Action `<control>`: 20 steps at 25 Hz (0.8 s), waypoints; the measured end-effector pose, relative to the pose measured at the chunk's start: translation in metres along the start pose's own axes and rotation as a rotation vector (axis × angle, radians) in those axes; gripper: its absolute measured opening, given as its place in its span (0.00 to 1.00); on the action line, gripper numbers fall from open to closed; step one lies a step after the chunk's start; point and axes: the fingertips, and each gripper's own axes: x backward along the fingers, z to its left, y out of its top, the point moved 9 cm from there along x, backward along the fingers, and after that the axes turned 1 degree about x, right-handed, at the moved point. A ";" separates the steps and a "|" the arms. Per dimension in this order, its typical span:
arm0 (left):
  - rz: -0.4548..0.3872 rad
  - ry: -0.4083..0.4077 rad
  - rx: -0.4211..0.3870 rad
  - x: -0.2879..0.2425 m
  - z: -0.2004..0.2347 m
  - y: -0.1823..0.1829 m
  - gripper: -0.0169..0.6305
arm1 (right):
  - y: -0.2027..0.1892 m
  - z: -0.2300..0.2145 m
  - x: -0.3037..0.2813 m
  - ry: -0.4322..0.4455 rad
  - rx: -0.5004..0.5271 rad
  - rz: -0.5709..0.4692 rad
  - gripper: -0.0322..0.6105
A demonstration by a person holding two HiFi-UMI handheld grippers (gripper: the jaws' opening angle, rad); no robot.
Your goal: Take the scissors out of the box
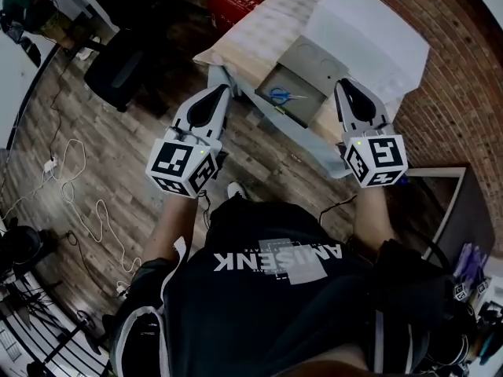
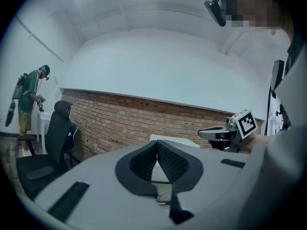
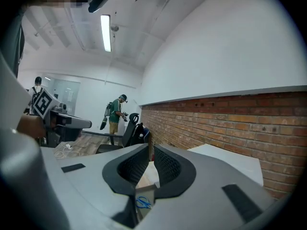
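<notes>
Blue-handled scissors [image 1: 280,95] lie inside an open grey box [image 1: 310,61] on a light wooden table [image 1: 255,34]; the box's white lid [image 1: 369,30] is folded back. My left gripper [image 1: 219,77] hangs at the box's left, near the table edge, its pads touching with nothing between them. My right gripper [image 1: 343,86] hovers over the box's right side, also shut and empty. In the right gripper view the scissors [image 3: 143,202] show low between the jaws. The left gripper view catches a blue glimpse of the scissors [image 2: 158,194] and the right gripper [image 2: 211,133].
A brick wall [image 1: 464,77] runs behind the table. A black office chair [image 1: 118,65] stands on the wooden floor at the left, with a red case [image 1: 233,5] beyond it and white cables [image 1: 71,187] on the floor. Another person [image 3: 115,111] stands far off.
</notes>
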 end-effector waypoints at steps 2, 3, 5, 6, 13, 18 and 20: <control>0.016 -0.023 -0.005 -0.002 0.012 -0.005 0.05 | -0.002 0.008 -0.009 -0.008 -0.002 0.021 0.12; 0.032 -0.036 -0.010 -0.004 0.016 -0.009 0.05 | -0.003 0.011 -0.012 -0.012 -0.005 0.032 0.12; 0.071 -0.058 -0.024 -0.012 0.024 -0.018 0.05 | -0.007 0.016 -0.016 -0.017 -0.010 0.055 0.12; 0.088 -0.066 -0.032 -0.017 0.027 -0.022 0.05 | -0.010 0.017 -0.018 -0.016 -0.011 0.065 0.12; 0.161 -0.109 -0.037 -0.058 0.035 -0.038 0.05 | -0.033 0.000 -0.035 -0.039 -0.073 0.133 0.12; 0.214 -0.119 -0.054 -0.094 0.026 -0.047 0.05 | -0.060 -0.011 -0.055 -0.021 -0.182 0.175 0.13; 0.235 -0.125 -0.063 -0.108 0.021 -0.050 0.05 | -0.071 -0.016 -0.062 -0.007 -0.217 0.192 0.21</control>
